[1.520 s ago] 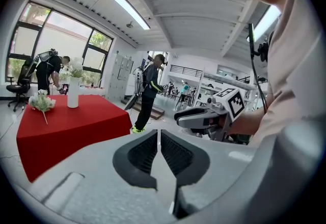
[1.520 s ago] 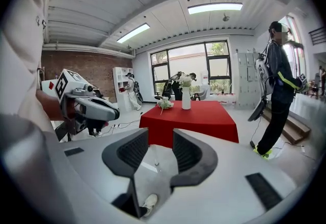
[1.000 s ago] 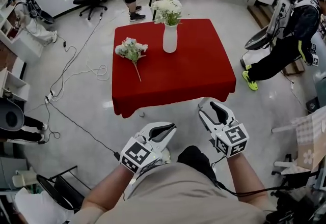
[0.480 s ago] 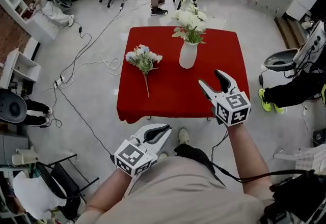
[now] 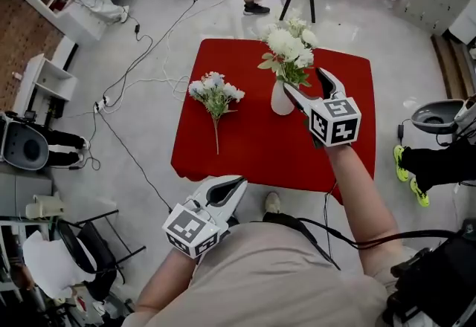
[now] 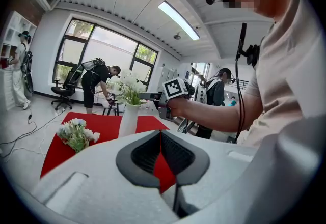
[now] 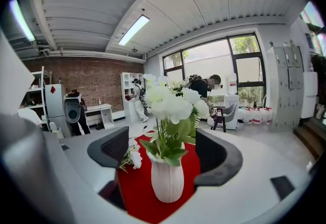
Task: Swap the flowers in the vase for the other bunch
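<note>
The right tool (image 5: 306, 85) has its jaws just parting wide, gripping nothing, right beside the white vase (image 5: 280, 102) and its flowers (image 5: 288, 50). The left tool (image 5: 235, 186) hangs low, jaws together, short of the red tabletop (image 5: 253, 147). The other bunch (image 5: 215, 91) lies left of the vase.

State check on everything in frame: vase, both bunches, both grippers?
vase: upright on the red table, flowers in it.
white bunch: standing in the vase, not yet pulled.
other bunch: lying flat on the table, left of the vase, apart from it.
right gripper: open, jaws have just been opening; they frame the vase and white bunch, pads on nothing.
left gripper: shut, empty, off the table's near edge.
</note>
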Demonstrator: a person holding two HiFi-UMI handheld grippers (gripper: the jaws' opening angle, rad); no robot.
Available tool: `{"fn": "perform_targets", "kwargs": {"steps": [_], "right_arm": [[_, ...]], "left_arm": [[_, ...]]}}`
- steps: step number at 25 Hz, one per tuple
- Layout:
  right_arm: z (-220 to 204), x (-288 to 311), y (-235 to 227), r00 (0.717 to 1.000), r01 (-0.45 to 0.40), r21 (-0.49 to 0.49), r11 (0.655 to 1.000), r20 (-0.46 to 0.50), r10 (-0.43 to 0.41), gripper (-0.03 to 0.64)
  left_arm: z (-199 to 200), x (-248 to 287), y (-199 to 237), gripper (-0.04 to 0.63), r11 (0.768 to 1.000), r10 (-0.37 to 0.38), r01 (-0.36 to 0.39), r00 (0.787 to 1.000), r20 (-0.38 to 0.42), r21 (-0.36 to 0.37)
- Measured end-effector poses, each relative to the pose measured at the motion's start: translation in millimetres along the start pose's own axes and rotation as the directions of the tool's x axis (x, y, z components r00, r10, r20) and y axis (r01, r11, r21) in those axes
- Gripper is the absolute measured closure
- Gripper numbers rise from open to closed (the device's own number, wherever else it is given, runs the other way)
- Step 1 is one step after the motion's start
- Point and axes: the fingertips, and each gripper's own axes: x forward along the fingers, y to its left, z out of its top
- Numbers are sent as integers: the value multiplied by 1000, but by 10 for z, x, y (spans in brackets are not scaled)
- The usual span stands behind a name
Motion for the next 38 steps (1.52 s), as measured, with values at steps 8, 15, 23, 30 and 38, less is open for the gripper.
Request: {"fn": "perform_targets", "kwargs": {"steps": [8, 15, 23, 30, 38], "right_arm": [[12, 479, -181, 1000, 30, 53, 998, 3, -30, 196], [-12, 618, -229, 999, 41, 37, 998, -26, -40, 210], [-5, 607, -262, 997, 73, 10, 997, -15, -73, 418], [-6, 560, -193, 996, 91, -15, 996, 9, -90, 489], [145, 497, -141, 996, 88, -37, 995, 27, -87, 509]], "left_arm": [[108, -6, 318, 588, 999, 22, -22, 1000, -14, 47], [168, -97, 430, 588, 998, 20, -20, 1000, -3, 60], [130, -205, 454, 588, 999, 10, -10, 1000, -11, 50], [95, -285, 508, 588, 999, 9, -8, 1000, -12, 45], [103, -325, 486, 588, 999, -1, 1, 1000, -4, 43]]}}
